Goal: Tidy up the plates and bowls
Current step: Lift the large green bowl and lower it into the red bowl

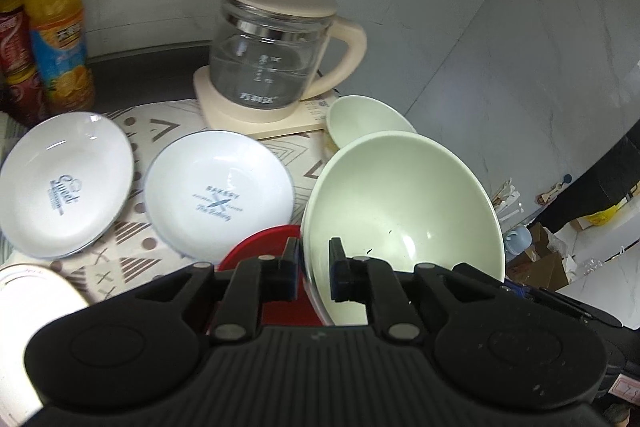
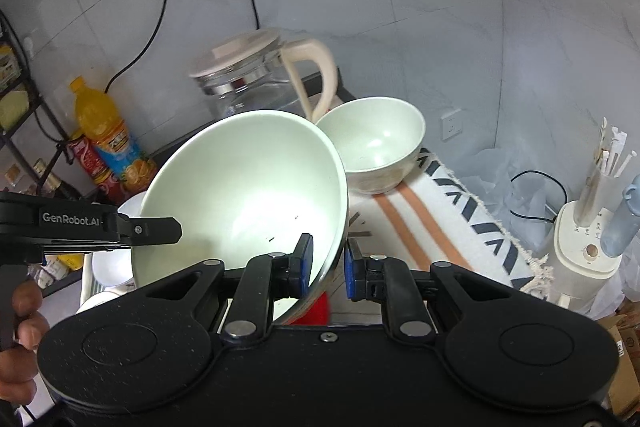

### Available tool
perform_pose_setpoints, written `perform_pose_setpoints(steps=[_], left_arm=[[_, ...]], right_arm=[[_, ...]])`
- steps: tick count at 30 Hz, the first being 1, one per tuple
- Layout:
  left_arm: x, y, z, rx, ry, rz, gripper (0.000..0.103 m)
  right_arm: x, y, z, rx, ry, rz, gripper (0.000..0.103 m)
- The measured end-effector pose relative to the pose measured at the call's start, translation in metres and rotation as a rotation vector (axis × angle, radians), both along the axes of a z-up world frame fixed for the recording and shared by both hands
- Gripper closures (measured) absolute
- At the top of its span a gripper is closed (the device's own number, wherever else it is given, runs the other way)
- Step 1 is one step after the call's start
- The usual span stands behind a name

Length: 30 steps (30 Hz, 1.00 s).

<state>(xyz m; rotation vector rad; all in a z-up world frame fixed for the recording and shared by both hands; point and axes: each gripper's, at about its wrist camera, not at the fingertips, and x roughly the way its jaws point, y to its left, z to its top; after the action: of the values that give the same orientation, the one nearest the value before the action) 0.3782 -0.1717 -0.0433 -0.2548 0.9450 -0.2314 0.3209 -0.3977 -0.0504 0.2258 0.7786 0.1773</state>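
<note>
Left to right: two white plates (image 1: 66,183) lie on the patterned cloth (image 1: 132,239); the left hand-held gripper (image 1: 314,269) and right hand-held gripper (image 2: 328,267) each clench opposite rims of the large pale-green bowl (image 1: 400,203), held tilted. Keep both grips level, then nest it squarely into the smaller green bowl (image 2: 376,139).

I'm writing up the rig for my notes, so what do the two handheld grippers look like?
Both the left gripper and the right gripper are matte black plastic: a ribbed body, round side discs, and hinged arms with silver pivot pins. The finger pads are blue. The left one's side carries white "GenRobot.AI" lettering. No sleeve shows.
</note>
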Motion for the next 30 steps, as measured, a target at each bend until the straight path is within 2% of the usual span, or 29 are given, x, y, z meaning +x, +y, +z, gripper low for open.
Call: perform_pose_setpoints(steps=[7, 12, 25, 30], left_arm=[[-0.013, 0.027, -0.009, -0.018, 0.031, 0.053, 0.092], [-0.020, 0.033, -0.015, 0.011, 0.043, 0.066, 0.092], [-0.010, 0.027, -0.047, 0.022, 0.137, 0.029, 0.092], [-0.004, 0.022, -0.062, 0.051, 0.197, 0.018, 0.092]], right_arm=[[-0.007, 0.023, -0.004, 0.000, 0.008, 0.050, 0.086], [-0.011, 0.039, -0.011, -0.019, 0.035, 0.078, 0.087], [-0.010, 0.046, -0.032, -0.071, 0.126, 0.063, 0.086], [-0.004, 0.045, -0.041, -0.087, 0.163, 0.066, 0.086]])
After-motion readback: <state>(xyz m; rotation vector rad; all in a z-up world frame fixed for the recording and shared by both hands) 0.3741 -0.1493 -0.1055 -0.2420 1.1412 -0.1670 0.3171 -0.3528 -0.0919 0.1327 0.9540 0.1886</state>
